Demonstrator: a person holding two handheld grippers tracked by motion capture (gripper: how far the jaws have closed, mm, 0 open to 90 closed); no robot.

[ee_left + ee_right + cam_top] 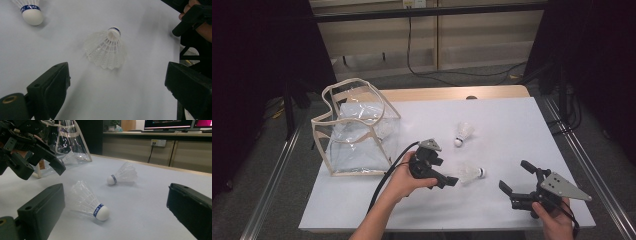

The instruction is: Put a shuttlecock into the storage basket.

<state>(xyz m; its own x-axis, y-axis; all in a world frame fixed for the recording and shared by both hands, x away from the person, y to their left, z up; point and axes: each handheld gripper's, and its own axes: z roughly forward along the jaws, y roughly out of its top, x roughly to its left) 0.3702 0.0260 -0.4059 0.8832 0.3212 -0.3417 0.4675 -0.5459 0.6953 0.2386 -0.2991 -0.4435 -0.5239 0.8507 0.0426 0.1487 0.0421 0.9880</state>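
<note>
Jaws wide apart on both grippers, my left gripper [451, 181] lines up on the near shuttlecock [107, 48], lying on the table [512, 120]; next I close on its feathers gently.

Lab or office recording room is indicated: white tabletop [512, 120] framed by metal rails [277, 170], monitors [170, 123] on a back counter, wall socket [160, 143], cables trailed across grey floor.
</note>
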